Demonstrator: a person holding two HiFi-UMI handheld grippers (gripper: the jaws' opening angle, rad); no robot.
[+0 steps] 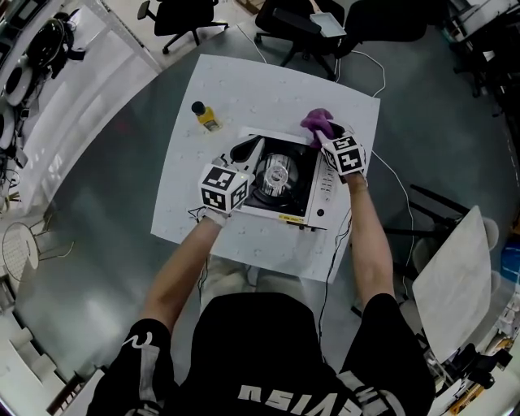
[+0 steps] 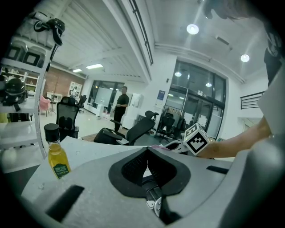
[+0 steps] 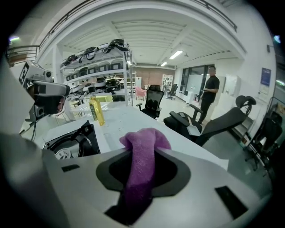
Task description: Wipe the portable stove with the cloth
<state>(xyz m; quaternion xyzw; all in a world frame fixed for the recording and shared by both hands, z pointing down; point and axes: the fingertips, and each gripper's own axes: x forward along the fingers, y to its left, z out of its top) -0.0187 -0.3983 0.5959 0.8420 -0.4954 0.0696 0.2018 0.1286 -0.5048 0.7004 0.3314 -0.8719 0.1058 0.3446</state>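
Observation:
The portable stove [image 1: 302, 193], white with a black burner well, sits mid-table; its corner shows in the right gripper view as the stove [image 3: 71, 144]. My right gripper [image 1: 323, 134] is at the stove's far right corner, shut on a purple cloth [image 1: 317, 120]. In its own view the cloth [image 3: 142, 147] bunches up between the jaws of the right gripper [image 3: 140, 165]. My left gripper [image 1: 246, 149] hovers at the stove's far left corner. In its own view the left gripper [image 2: 147, 156] has its pads together with nothing between them.
A small bottle of yellow oil [image 1: 205, 117] stands on the white table [image 1: 195, 203] left of the stove, also seen as the bottle [image 2: 58, 158]. Cables hang off the table's right side. Office chairs [image 1: 302, 24] stand beyond the far edge, shelving at the left.

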